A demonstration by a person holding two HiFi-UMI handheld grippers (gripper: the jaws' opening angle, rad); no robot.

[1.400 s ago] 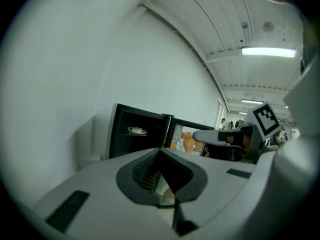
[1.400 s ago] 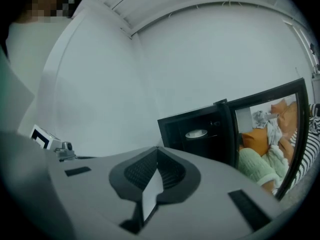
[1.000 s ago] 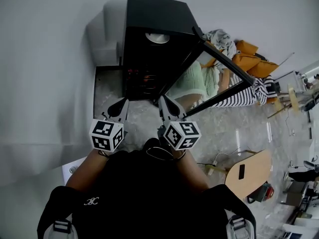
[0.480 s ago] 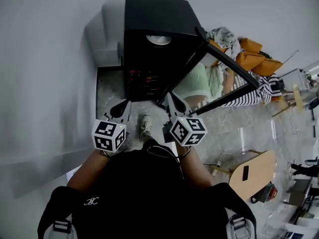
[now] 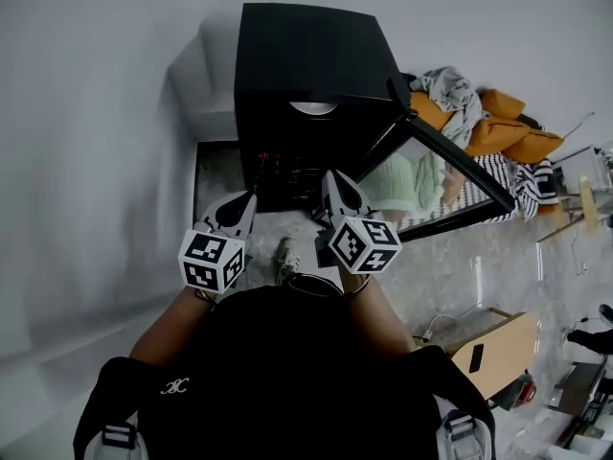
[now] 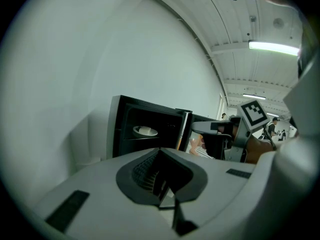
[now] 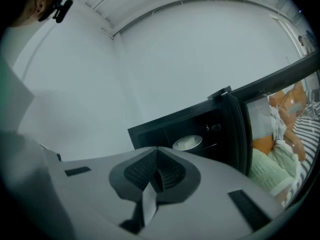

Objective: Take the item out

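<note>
Dish (image 5: 311,107) sits on the upper shelf of the open black cabinet (image 5: 306,46). Likely light, rigid, breakable; pinch the rim. Left hand-held gripper (image 5: 239,204) and right hand-held gripper (image 5: 335,182) are both clenched and empty, near the opening.

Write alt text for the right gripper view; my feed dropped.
The right gripper, jaws together and empty, points at an open black cabinet. A white dish sits inside; the glass door stands open at right.

White dish (image 6: 145,131) inside open black cabinet (image 6: 116,129)
</note>
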